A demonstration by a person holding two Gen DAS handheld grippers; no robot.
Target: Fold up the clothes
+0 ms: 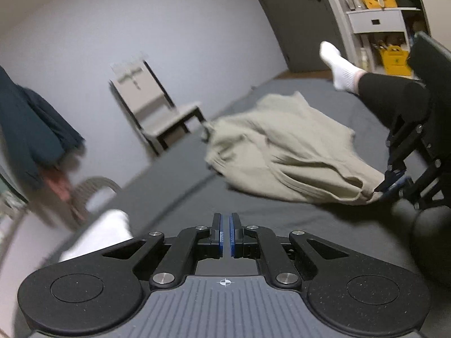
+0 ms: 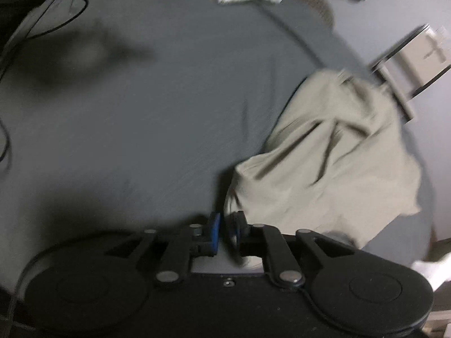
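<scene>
— Where was the garment?

— The beige garment [image 1: 284, 152] lay crumpled on the dark grey bed sheet [image 1: 174, 197], toward the right of the left wrist view and out past the left gripper. One corner of it was pulled up off the sheet toward the near right.

— What had hold of that corner?

— The right gripper [image 1: 390, 186]. In the left wrist view its blue pads were pinched on the edge of the cloth; the right wrist view was blurred, but the fabric ran in between the fingers there too.

— And the left gripper [image 1: 225, 233]?

— Its jaws were nearly together with only a thin slit between the blue pads, and nothing in them. It hung above bare sheet, well apart from the garment.

— Anything else around?

— A person's leg in black with a white sock [image 1: 338, 66] stretched across the far right of the bed. A pale chair [image 1: 157, 107] stood by the wall at far left, and a shelf unit [image 1: 377, 19] filled the far right corner.
</scene>
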